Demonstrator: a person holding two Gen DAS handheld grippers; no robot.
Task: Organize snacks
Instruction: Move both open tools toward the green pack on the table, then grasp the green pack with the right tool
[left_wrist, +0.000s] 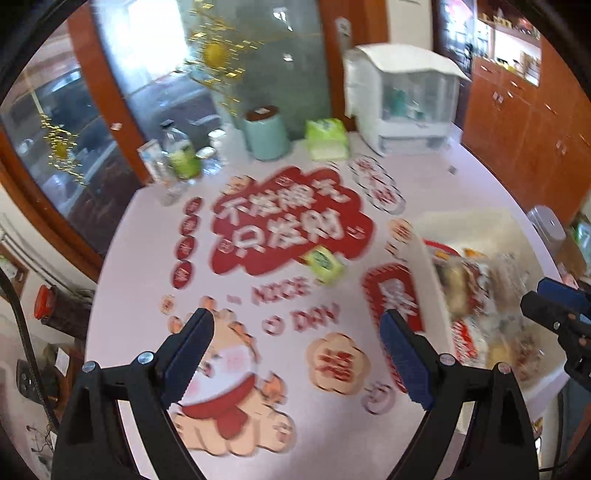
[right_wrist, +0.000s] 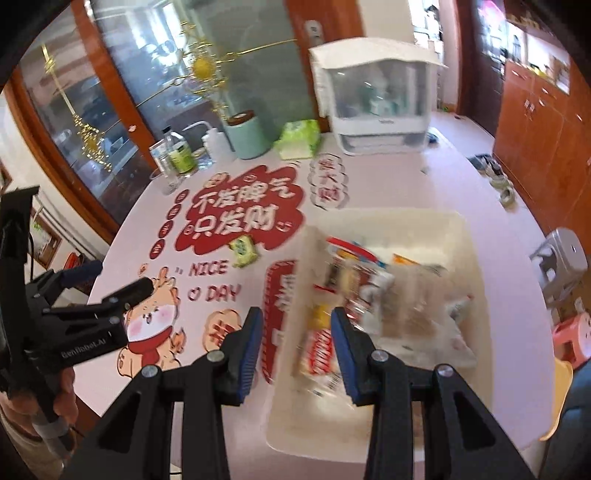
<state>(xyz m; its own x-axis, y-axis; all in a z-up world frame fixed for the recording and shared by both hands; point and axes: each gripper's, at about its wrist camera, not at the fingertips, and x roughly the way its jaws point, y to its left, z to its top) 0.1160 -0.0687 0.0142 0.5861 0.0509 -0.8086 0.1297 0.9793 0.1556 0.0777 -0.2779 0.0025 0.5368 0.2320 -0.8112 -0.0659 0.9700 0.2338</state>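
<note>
Left claw: your left gripper (left_wrist: 297, 358) hangs over the printed tablecloth (left_wrist: 258, 221) with its jaws spread wide and nothing between them.
Right claw: your right gripper (right_wrist: 297, 347) is about half open and empty, poised above the near wall of the white bin (right_wrist: 476, 280).
Loose snack: the small green packet (left_wrist: 325, 264) lies flat on the cloth, ahead of your left claw and a little to its right, well apart from the fingertips; from the right claw it sits ahead and to the left (right_wrist: 243, 252), outside the bin.
Binned snacks: the wrapped packets (right_wrist: 369, 295) are piled just ahead of and below your right claw.
Risk, grasp: the green packet is thin and flat, so a closing pinch may slide over it or drag the cloth.
Risk, blur: both views are smeared, so your aim may be off.
Risk, collision: your claws are near each other beside the bin, so reaching across could knock them together or shove the bin.
</note>
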